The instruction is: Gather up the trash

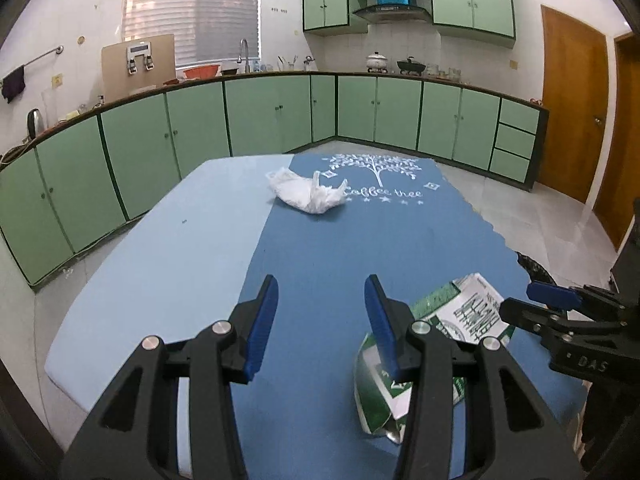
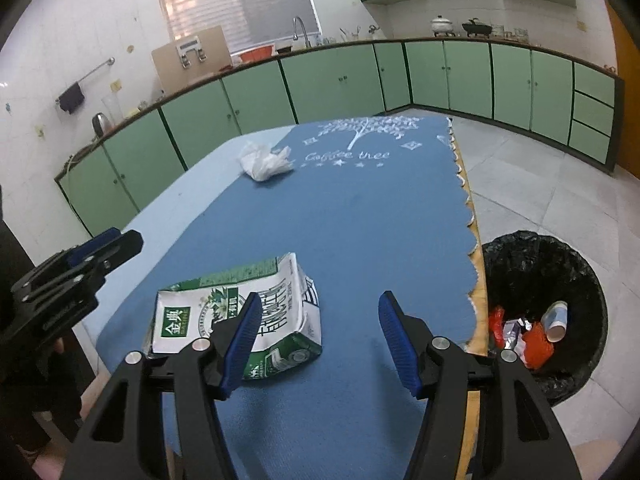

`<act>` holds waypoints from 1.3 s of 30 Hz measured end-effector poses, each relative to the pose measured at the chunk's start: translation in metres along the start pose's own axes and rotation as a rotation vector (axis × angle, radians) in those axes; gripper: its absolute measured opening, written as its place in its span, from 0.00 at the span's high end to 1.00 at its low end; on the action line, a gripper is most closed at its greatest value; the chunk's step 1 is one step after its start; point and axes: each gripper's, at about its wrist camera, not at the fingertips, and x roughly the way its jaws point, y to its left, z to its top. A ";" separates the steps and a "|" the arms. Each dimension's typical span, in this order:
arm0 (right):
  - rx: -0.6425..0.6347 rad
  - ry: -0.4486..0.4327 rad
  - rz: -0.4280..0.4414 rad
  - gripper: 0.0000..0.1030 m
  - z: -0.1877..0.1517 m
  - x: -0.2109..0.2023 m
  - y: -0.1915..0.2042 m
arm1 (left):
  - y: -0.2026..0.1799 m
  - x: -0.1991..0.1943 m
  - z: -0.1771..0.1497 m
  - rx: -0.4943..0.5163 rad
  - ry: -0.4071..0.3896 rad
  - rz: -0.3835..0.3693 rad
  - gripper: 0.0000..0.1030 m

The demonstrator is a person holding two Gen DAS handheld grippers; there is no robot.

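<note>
Left wrist view: a table (image 1: 132,280) in pale blue fills the middle of the frame, with a darker blue mat (image 1: 360,248) over its right part, and mint-green kitchen cabinets (image 1: 260,116) curve along the wall behind. A window with blinds (image 1: 192,12) sits upper left, a wooden door (image 1: 572,100) at the right edge. The mat carries a white tree print and the words "Coffee tree". Near that writing lies a crumpled white plastic bag (image 1: 308,192). Lower right, a flattened green-and-white carton (image 1: 452,320) lies on the mat, printed with Chinese characters, "金典" among them. The left gripper (image 1: 320,320) hangs over bare mat, jaws apart, nothing between them. Right wrist view: the right gripper (image 2: 316,344) is spread wide and empty, the carton just beside its left finger. Lower right, on the tiled floor, stands a black-lined bin (image 2: 540,256) holding wrappers and a paper cup.
</note>
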 end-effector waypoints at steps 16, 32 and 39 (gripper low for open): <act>0.014 0.074 0.119 0.82 -0.004 0.024 -0.005 | -0.001 0.010 -0.004 -0.031 0.022 -0.001 0.57; 0.085 -0.047 0.040 0.87 0.028 0.006 -0.040 | 0.012 0.016 0.015 -0.059 -0.019 0.031 0.57; 0.125 -0.011 -0.008 0.86 0.027 0.022 -0.052 | 0.006 0.021 0.018 -0.054 -0.024 0.019 0.57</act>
